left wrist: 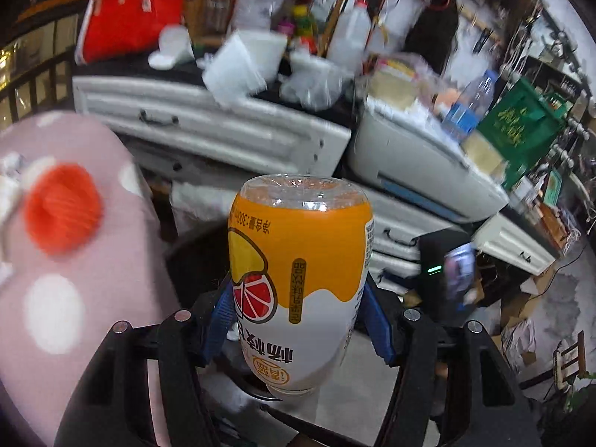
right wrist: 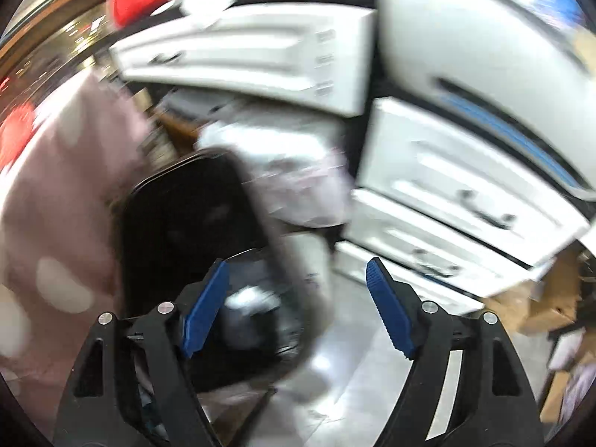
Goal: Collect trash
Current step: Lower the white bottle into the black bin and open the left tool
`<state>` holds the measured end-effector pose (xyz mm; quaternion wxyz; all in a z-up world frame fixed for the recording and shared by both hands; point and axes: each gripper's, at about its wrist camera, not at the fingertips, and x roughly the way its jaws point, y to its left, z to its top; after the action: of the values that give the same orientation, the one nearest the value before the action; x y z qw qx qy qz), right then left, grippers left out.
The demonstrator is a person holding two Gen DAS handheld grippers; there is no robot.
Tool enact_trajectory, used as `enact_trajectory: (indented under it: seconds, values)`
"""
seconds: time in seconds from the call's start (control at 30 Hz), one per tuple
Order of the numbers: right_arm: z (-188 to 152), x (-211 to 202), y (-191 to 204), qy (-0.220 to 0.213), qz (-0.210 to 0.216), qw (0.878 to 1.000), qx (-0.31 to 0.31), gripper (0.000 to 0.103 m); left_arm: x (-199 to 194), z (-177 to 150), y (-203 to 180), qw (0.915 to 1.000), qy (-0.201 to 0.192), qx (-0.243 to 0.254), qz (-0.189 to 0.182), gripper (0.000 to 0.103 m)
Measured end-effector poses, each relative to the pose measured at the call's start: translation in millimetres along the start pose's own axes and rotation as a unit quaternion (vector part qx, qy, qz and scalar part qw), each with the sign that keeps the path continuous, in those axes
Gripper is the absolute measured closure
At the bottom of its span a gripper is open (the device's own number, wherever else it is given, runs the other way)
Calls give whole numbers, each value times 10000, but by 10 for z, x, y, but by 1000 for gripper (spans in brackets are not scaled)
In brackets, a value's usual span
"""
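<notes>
An orange and white drink bottle fills the middle of the left wrist view, clenched between the left gripper's blue pads, which press on its two sides. The bottle is upside down in this view, its label text inverted and a grapefruit slice printed at its 8 o'clock side; its clear end points toward 12 o'clock. Under the bottle, at 6 o'clock, the curved rim of a dark bin shows. At 9 o'clock lies a pink cloth with white dots and an orange patch. From 11 to 2 o'clock stand white drawers under a cluttered top with a red bag, a white plastic jug and a water bottle.

The right wrist view is blurred. The right gripper is released, its blue pads wide apart with nothing between them. The black bin gapes at 9 o'clock of the gripper, its inside dark, and the left pad hangs over its opening. White drawers stand from 12 to 3 o'clock
</notes>
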<state>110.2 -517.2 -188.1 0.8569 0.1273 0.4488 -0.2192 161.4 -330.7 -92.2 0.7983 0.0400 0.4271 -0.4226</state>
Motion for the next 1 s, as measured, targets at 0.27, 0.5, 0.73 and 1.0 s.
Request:
enact_trajectory:
  seconds: [0.27,0.5,0.73,1.0]
  values:
    - [-198,-310,-595,-188,-310,9970,680,27,820,-217,-19,9964,738,-76,410,42]
    - [-207,-399,-641,-306,-241,9965,744,27,1265,-365,72,9894,1256,-26,735,42]
    - [-138,-449,-562,-406,-179,9967,678,27,1445,-485,161,9758,2041,-113,779,25]
    - [-42,-610,-515,-578,-213,9960,642,26,999,-430,-7,9835,1765,18,393,24]
